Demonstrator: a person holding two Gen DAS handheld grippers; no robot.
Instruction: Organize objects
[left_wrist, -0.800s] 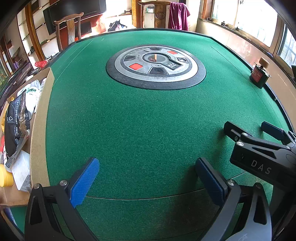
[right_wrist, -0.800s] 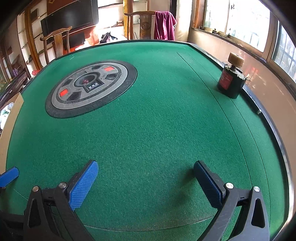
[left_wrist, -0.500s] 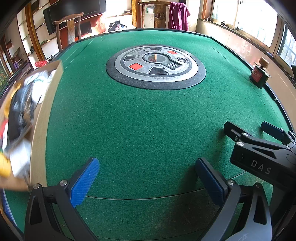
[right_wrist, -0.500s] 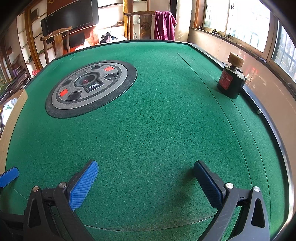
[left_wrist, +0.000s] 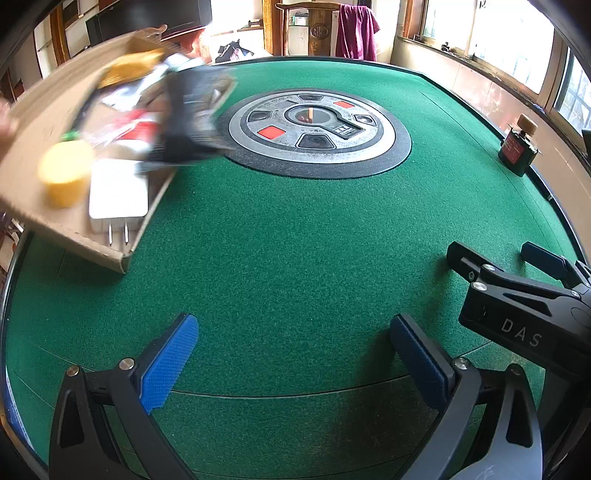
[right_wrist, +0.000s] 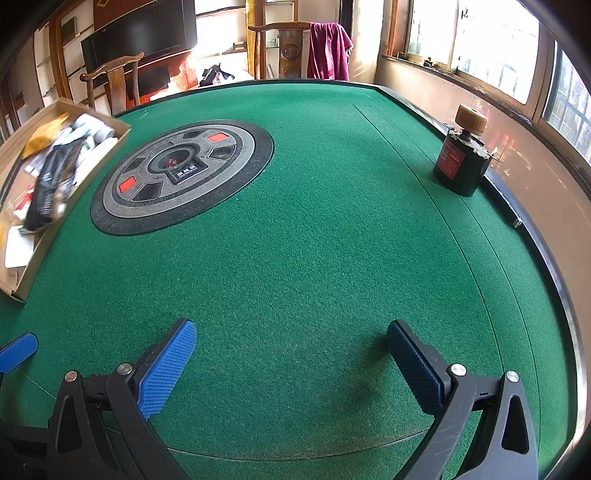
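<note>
Now that the cardboard box (left_wrist: 55, 155) has swung in from off the worktop (left_wrist: 295, 258) edge and sits tilted, motion-blurred, ahead-left of your left gripper (left_wrist: 295, 354), its contents look about to spill for sorting. Earlier it lay flat at the far left. Both jaws wide open, empty; right gripper (right_wrist: 291, 358) too. Dark bottle (right_wrist: 460, 166) unchanged, far ahead-right.

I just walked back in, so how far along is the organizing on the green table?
Barely begun. Done: nothing looks sorted yet. In hand: neither the left gripper nor the right gripper holds anything; both are open. The cardboard box of mixed items sits tilted at the table's left. Left: its contents, and perhaps the dark bottle by the right rim.
</note>
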